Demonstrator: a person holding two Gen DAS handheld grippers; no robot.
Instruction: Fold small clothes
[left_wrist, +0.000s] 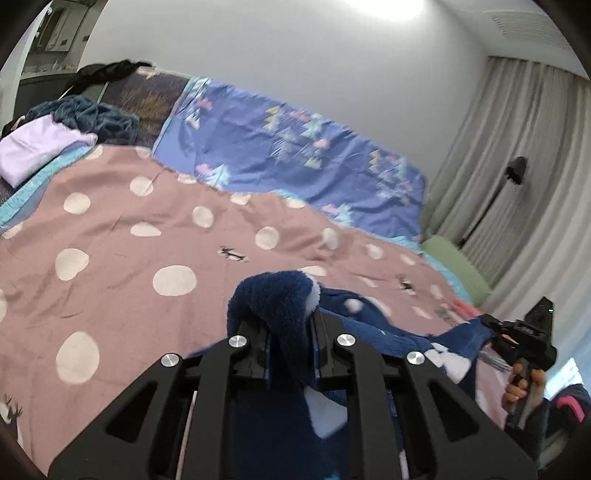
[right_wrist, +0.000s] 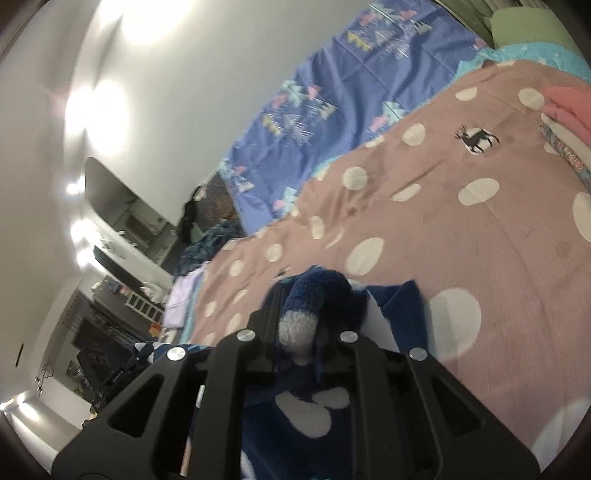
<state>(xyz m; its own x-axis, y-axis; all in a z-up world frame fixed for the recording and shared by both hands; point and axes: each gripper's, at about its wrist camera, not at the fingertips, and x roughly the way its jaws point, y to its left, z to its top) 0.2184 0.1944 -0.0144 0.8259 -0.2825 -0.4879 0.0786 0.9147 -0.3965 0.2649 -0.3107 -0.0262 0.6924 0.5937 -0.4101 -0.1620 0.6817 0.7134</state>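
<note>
A small navy fleece garment with white patches (left_wrist: 280, 306) is pinched in my left gripper (left_wrist: 290, 343), which is shut on a bunched edge of it above the pink polka-dot blanket (left_wrist: 147, 236). The cloth stretches right toward my right gripper (left_wrist: 517, 336), seen held in a hand at the right edge. In the right wrist view the right gripper (right_wrist: 299, 332) is shut on another bunched edge of the same garment (right_wrist: 325, 295). The rest of the garment hangs below both grippers, mostly hidden.
A blue patterned quilt (left_wrist: 295, 147) lies along the far wall. A lilac garment (left_wrist: 33, 147) and a teal knit (left_wrist: 99, 118) sit at the bed's far left. Pink and floral folded clothes (right_wrist: 569, 110) lie at the right. Curtains (left_wrist: 517, 147) and a lamp stand (left_wrist: 513, 173) are at the right.
</note>
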